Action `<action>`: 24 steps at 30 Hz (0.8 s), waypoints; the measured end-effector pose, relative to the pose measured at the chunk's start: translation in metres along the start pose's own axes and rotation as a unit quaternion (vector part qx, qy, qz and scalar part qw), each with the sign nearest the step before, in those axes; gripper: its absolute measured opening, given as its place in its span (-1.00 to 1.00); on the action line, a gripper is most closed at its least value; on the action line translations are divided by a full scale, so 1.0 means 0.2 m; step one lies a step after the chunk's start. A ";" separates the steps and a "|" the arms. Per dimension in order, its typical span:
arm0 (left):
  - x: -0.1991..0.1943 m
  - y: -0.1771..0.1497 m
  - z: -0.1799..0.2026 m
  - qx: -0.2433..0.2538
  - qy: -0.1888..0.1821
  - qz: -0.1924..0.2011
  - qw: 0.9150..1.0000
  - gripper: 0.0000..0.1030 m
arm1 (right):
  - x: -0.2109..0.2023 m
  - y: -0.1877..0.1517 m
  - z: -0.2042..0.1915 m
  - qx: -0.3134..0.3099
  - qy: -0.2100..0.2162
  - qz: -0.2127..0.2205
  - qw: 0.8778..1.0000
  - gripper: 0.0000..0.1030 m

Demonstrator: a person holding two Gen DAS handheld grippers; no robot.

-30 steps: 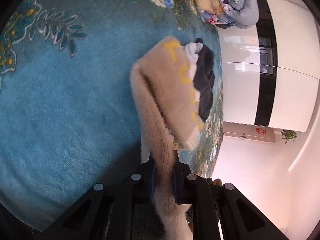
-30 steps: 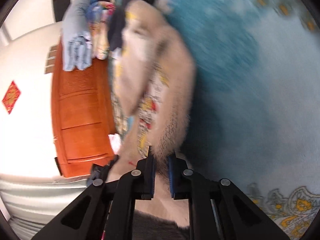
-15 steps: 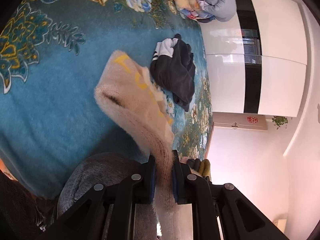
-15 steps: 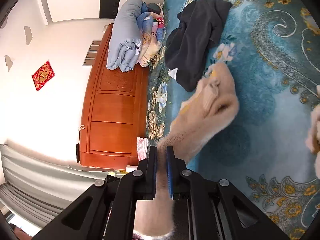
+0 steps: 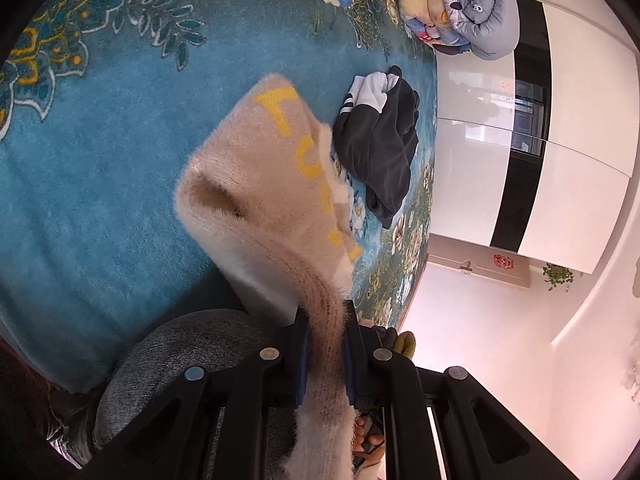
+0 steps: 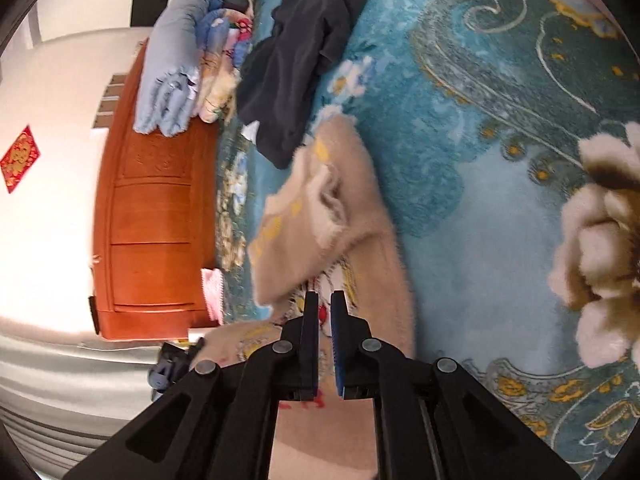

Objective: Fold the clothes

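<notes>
A fuzzy beige sweater (image 5: 272, 184) with yellow letters hangs over the blue flowered bed cover (image 5: 100, 160). My left gripper (image 5: 324, 344) is shut on a ribbed edge of it, and the cloth runs up from the jaws into a folded bulk. In the right wrist view the same sweater (image 6: 320, 216) lies slumped just beyond my right gripper (image 6: 324, 312). Its jaws are opening, with a narrow gap and no cloth between the pads. A dark garment (image 5: 380, 148) with white trim lies crumpled past the sweater, also seen as the dark garment (image 6: 304, 52).
Rolled quilts (image 5: 460, 12) are stacked at the head of the bed, against an orange wooden headboard (image 6: 152, 240). A person's grey-clad knee (image 5: 180, 352) is close beside the left gripper. White wardrobe doors (image 5: 560, 160) stand beyond the bed's edge.
The right gripper has let go of the sweater, which has dropped onto the bed cover in front of it. The left gripper keeps its hold and has shifted with the cloth.
</notes>
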State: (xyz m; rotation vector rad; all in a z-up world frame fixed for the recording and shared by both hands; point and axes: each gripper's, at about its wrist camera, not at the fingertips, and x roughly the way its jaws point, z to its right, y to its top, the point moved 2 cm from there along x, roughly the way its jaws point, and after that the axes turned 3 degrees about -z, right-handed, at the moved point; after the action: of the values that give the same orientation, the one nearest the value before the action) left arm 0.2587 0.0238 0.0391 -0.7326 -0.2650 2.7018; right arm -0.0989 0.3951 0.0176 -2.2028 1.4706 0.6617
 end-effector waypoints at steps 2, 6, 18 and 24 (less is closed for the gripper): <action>0.00 0.00 -0.01 -0.002 -0.001 -0.001 1.000 -0.71 | 0.05 -0.04 0.11 0.018 -0.016 -0.022 0.999 -0.13; 0.01 0.01 -0.02 -0.001 0.005 -0.002 1.000 -0.71 | 0.16 -0.15 0.32 0.071 -0.015 -0.071 0.995 0.13; 0.01 0.06 -0.06 -0.015 0.014 0.008 1.000 -0.69 | 0.29 -0.23 0.21 0.071 0.108 -0.154 0.980 -0.71; 0.03 0.17 -0.07 -0.035 0.001 0.018 0.999 -0.69 | 0.28 0.00 0.03 0.049 0.159 -0.116 0.979 -0.75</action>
State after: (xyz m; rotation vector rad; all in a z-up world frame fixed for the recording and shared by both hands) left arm 0.2526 -0.0042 0.0163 -0.7675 -0.3519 2.7373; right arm -0.0815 0.3566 -0.0200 -2.4333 1.3223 0.1613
